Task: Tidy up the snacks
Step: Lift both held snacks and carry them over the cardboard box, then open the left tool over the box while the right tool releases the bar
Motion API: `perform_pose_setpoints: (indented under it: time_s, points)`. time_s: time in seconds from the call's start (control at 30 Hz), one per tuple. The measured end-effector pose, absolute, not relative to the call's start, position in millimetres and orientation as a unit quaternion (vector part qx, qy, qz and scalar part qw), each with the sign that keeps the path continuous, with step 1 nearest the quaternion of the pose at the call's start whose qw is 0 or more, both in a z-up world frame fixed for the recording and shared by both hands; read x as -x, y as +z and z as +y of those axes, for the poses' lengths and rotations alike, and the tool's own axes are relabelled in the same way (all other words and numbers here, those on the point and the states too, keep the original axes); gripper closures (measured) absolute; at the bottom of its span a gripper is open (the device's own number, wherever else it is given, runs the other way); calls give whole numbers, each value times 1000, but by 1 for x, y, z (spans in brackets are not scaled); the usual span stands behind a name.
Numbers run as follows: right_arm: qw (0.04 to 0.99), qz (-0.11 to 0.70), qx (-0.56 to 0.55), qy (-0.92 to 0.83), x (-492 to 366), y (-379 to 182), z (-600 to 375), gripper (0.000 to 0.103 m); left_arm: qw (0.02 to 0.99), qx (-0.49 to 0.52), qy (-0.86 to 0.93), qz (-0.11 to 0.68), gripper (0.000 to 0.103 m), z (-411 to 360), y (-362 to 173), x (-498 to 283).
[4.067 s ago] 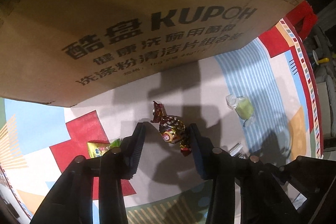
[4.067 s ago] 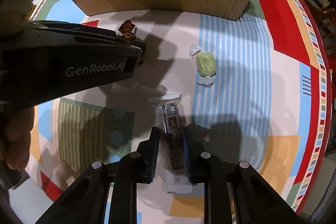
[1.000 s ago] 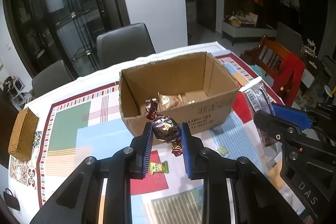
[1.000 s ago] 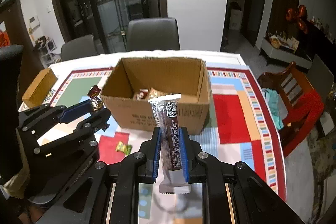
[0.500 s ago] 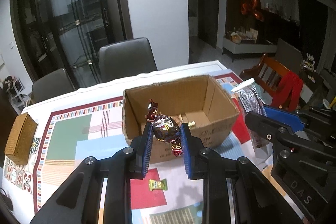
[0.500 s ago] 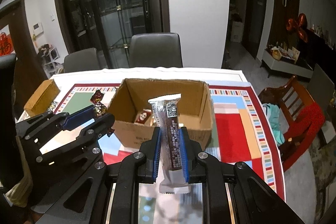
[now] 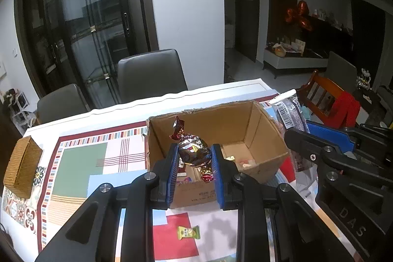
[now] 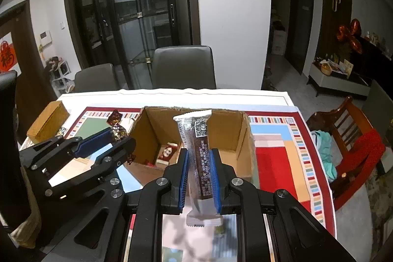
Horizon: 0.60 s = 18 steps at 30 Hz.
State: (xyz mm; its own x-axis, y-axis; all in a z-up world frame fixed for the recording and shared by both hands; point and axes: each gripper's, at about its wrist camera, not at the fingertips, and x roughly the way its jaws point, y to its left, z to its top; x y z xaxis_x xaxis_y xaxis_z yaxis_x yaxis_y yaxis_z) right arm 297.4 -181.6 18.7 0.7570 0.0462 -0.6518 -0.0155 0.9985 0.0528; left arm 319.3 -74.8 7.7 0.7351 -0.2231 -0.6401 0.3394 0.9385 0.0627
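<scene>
Left wrist view: left gripper [image 7: 194,158] clamps a foil candy [image 7: 192,154] at centre frame; right gripper [image 8: 200,171] clamps a snack bar [image 8: 200,151].

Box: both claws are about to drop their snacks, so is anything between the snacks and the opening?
Nothing visible. The box is open-topped, flaps out of the way. The candy in the left claw and the bar in the right claw face it unobstructed.

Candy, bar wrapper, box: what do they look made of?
Candy: metallic foil twist wrap, by the look; crinkled, shiny red and gold glints.
Bar wrapper: thin plastic film, probably; glossy dark print, clear crimped ends.
Box: corrugated cardboard; matte brown, ragged top edges.
</scene>
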Motion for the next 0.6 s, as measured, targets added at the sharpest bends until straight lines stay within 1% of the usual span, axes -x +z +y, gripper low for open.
perform_pose_setpoints:
  time_s: [0.6]
  points:
    - [937, 349, -21, 18, -351, 0, -180, 84, 925, -88, -147, 338, 77, -79, -14, -370]
